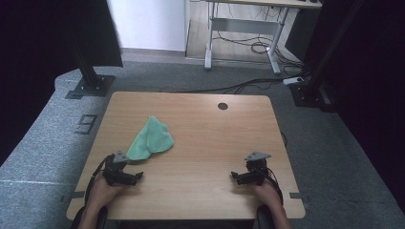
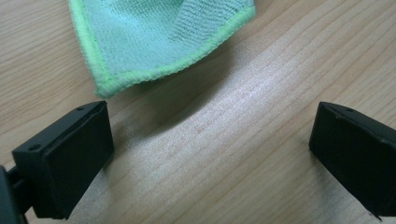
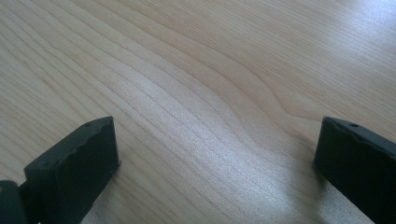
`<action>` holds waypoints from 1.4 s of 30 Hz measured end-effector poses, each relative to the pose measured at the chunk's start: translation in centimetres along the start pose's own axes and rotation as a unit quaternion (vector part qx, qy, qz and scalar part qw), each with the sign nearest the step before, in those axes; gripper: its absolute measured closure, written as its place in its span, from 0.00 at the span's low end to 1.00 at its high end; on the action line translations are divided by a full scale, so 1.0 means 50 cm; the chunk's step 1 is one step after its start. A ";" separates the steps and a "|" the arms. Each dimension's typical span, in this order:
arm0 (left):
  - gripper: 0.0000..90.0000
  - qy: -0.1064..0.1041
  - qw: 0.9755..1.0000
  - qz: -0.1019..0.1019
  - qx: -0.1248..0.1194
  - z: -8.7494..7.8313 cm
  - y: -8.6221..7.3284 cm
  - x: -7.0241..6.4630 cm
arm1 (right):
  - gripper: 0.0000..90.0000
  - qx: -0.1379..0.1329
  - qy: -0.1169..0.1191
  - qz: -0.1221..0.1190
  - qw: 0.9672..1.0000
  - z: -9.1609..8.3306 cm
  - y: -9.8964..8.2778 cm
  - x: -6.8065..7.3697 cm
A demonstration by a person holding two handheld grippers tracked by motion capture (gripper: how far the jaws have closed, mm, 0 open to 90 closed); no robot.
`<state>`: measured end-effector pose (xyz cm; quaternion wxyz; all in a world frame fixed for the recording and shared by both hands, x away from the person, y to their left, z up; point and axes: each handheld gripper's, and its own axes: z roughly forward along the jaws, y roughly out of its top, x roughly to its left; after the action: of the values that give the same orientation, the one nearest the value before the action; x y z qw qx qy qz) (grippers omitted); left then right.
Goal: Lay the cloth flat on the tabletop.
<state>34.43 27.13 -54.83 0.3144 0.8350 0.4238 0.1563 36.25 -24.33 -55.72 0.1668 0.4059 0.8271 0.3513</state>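
Observation:
A light green cloth (image 1: pixel 152 138) lies crumpled on the left half of the wooden table (image 1: pixel 205 129). Its near corner (image 2: pixel 154 46) reaches just short of my left gripper (image 1: pixel 125 175), which rests low on the table near the front left. That gripper (image 2: pixel 210 154) is open, its jaws wide apart with only bare wood between them. My right gripper (image 1: pixel 246 176) rests near the front right of the table, far from the cloth. It (image 3: pixel 215 168) is open too, with nothing between its jaws.
A round cable hole (image 1: pixel 222 106) sits near the table's far edge. Grey carpet surrounds the table, with black frame posts (image 1: pixel 88 71) at the back left and right. A desk frame and loose cables (image 1: pixel 258 47) stand farther back.

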 end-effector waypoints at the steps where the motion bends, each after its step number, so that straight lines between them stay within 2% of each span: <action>1: 0.00 0.000 1.000 0.000 0.000 0.000 0.000 0.000 | 0.00 0.000 0.000 0.000 1.000 0.000 0.000 0.000; 36: 0.00 -0.002 1.000 0.001 0.000 0.002 0.002 0.002 | 0.00 0.000 0.003 -0.001 1.000 0.002 0.003 0.001; 38: 0.00 -0.002 1.000 0.001 0.000 0.002 0.002 0.002 | 0.06 0.000 0.007 -0.001 1.000 0.002 0.009 0.004; 42: 0.01 0.002 1.000 -0.003 0.002 -0.001 0.004 0.002 | 0.09 -0.001 0.013 -0.001 1.000 0.002 0.012 0.007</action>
<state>34.58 27.15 -54.67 0.3125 0.8337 0.4276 0.1562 36.44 -23.74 -55.35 0.1565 0.4005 0.8293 0.3569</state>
